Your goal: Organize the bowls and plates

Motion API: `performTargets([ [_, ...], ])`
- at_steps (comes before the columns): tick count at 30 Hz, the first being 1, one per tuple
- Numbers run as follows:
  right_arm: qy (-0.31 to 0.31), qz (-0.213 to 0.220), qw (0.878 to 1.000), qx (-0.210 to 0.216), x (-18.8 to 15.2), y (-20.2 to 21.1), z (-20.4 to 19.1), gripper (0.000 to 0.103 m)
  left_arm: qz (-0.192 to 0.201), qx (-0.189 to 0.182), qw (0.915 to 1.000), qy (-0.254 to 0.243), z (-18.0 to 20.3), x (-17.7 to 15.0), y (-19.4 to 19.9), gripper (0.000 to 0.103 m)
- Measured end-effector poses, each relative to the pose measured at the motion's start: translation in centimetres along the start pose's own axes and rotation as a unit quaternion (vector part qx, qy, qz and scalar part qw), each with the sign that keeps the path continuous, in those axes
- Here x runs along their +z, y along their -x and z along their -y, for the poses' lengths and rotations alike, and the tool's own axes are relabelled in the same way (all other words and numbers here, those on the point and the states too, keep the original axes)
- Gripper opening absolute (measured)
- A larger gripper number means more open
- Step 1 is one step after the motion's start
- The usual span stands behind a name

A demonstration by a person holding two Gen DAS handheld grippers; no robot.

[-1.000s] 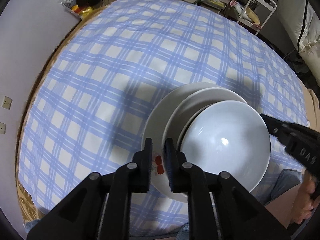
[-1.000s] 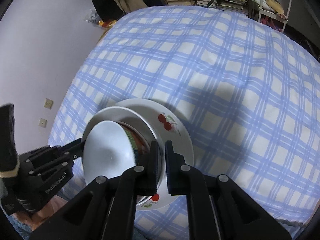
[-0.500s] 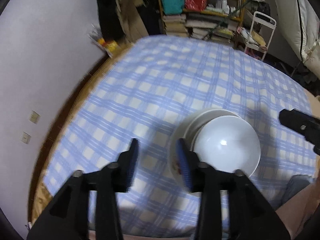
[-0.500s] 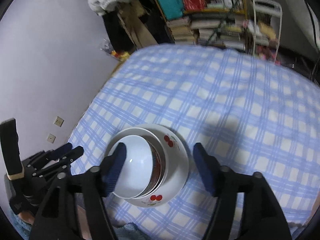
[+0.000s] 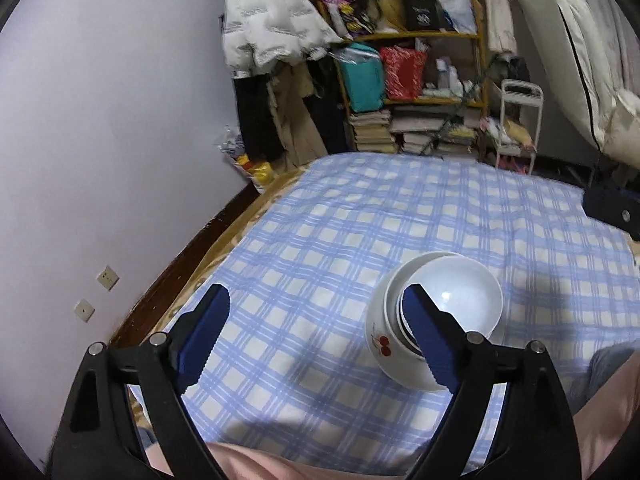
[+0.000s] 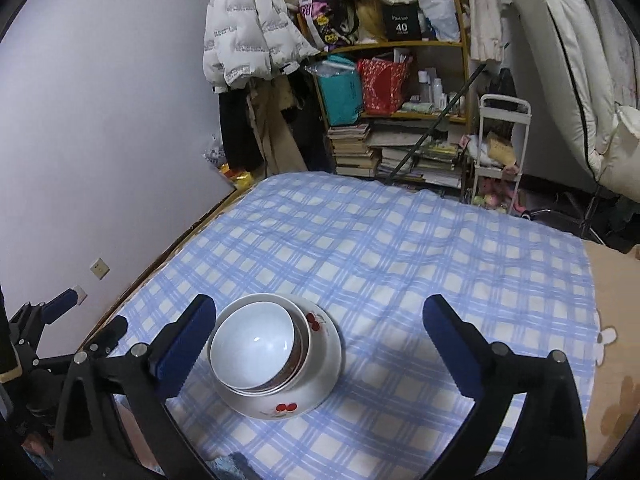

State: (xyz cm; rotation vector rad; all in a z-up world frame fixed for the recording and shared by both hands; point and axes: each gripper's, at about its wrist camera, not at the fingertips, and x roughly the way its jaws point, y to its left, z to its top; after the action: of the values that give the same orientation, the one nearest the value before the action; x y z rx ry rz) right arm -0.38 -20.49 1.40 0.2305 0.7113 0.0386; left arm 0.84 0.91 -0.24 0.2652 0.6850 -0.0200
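Blue-and-white checked cloth (image 6: 400,264) covers the bed, which fills the foreground of a cluttered room. Near its front edge sits the nested stack: plain white bowl (image 6: 252,346) on top, inside a second bowl (image 6: 301,340), both resting in a large cherry-printed dish (image 6: 320,372). Stack stands upright, free of both tools. Left gripper (image 5: 316,320): jaws have just been opening, now spread wide, only cloth between them, stack behind the right-hand finger. Right gripper (image 6: 320,326): jaws have just been opening, fully spread, stack between them but untouched. Behind the bed, a shelf (image 6: 400,80) with stacked books; a white jacket (image 6: 248,28) hangs at left.
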Motion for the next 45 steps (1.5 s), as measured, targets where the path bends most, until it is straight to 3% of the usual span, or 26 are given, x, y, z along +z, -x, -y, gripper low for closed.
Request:
performTargets([
  [15, 0.061, 0.065, 0.996, -0.024, -4.5, 2.0, -1.3, 0.103, 0.095, 0.002, 0.9952, 0.024, -0.7, -2.5, 4.0, 0.089],
  [21, 0.087, 0.085, 0.991, -0.048, -5.4, 2.6, -2.2, 0.103, 0.102, -0.001, 0.9943, 0.03, -0.9, -2.8, 4.4, 0.089],
  [28, 0.076, 0.113, 0.989, -0.056, -5.6, 3.6, -1.8, 0.103, 0.106, 0.002, 0.9939, 0.031, -1.0, -2.9, 4.6, 0.089],
  [45, 0.051, 0.099, 0.992, -0.065, -5.4, 2.3, -0.7, 0.103, 0.095, 0.003, 0.9952, 0.025, -1.1, -2.0, 3.2, 0.089],
])
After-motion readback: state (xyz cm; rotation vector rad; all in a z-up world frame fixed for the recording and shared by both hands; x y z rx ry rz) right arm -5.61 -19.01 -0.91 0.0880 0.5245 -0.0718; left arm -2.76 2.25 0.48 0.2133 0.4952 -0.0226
